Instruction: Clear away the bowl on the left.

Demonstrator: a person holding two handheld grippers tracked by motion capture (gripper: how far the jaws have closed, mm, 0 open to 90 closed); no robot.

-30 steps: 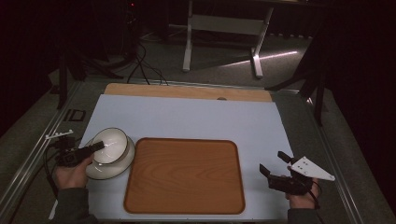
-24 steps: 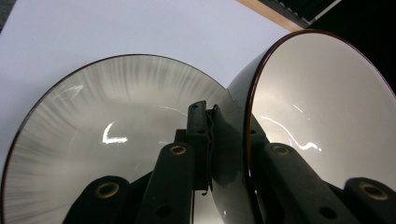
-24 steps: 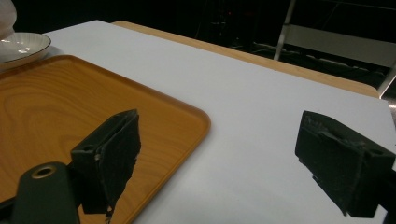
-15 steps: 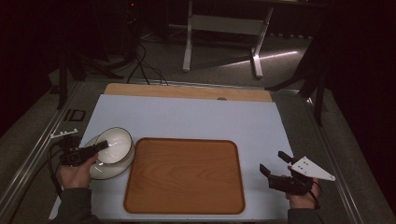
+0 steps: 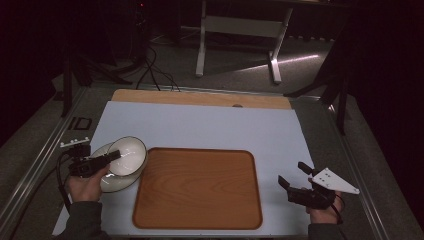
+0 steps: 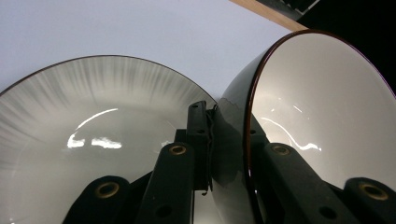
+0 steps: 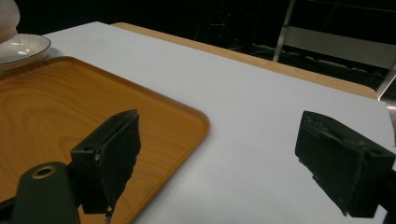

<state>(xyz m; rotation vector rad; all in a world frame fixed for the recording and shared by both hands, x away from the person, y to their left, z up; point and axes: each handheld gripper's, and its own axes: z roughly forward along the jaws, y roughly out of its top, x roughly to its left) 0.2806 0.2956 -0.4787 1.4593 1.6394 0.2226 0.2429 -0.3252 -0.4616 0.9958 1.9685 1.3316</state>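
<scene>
The left gripper (image 5: 107,159) pinches the rim of a white bowl (image 5: 128,156), one jaw inside and one outside, holding it tilted above a white plate (image 5: 111,183) left of the wooden tray (image 5: 197,187). A second ago the bowl sat level on the plate; now it is lifted and tipped. It is glossy with a dark rim. The right gripper (image 5: 295,176) rests wide apart and empty on the table (image 5: 200,125).

We wear dark sleeves (image 5: 80,222); our grippers (image 5: 295,178) are black, brass-riveted, the right one topped by a grey plate (image 5: 334,180).
</scene>
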